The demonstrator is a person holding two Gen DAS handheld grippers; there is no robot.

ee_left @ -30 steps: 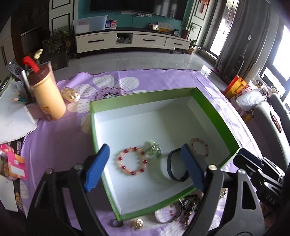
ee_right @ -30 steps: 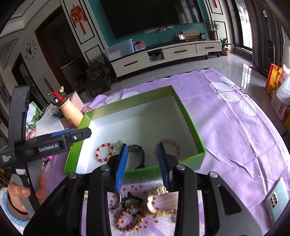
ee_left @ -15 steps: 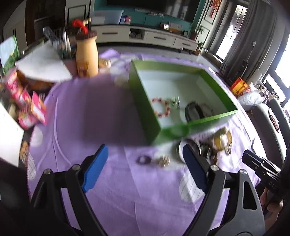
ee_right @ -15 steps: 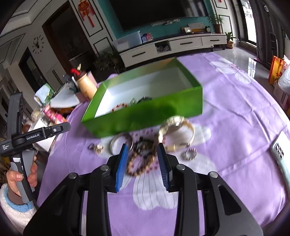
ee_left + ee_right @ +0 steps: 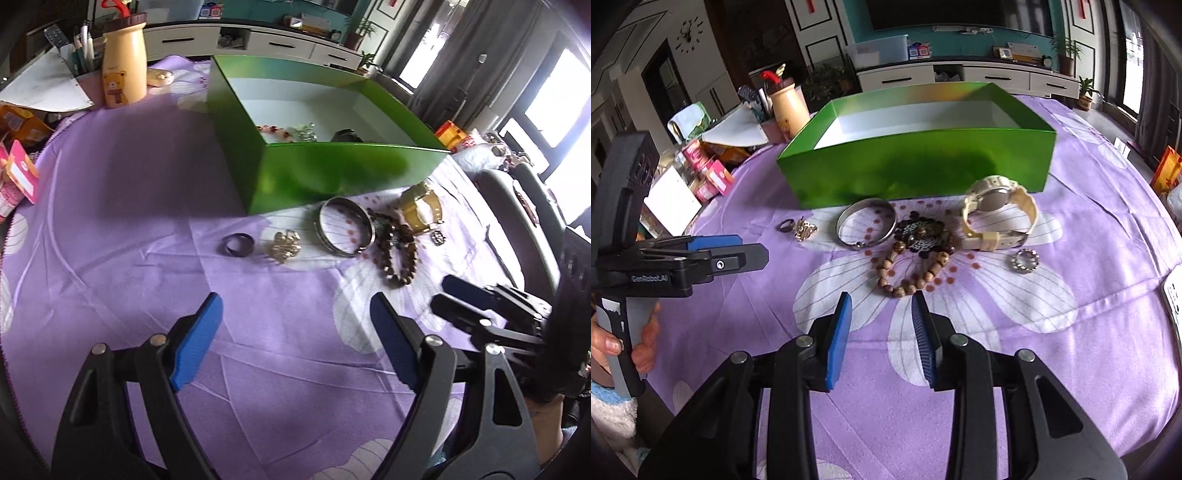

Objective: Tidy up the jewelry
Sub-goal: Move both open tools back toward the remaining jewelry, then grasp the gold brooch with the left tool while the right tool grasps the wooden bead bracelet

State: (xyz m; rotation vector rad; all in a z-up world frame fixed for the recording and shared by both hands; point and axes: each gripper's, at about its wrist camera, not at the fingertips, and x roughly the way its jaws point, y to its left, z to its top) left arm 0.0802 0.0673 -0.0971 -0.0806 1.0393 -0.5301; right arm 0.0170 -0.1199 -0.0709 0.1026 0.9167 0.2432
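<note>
A green box holds a red bead bracelet, a crystal piece and a dark band. On the purple cloth in front lie a dark ring, a gold ornament, a silver bangle, a wooden bead bracelet, a cream watch and a sparkly ring. My left gripper is open and empty, nearer than the rings. My right gripper is open and empty, just short of the wooden bracelet.
A yellow bear cup, pens, papers and pink boxes stand at the table's left. A phone lies at the right edge. Chairs stand to the right.
Both grippers pulled back from over the box and dropped low over the cloth. The loose jewelry in front of the box now lies ahead of them. Both stay open and empty.
</note>
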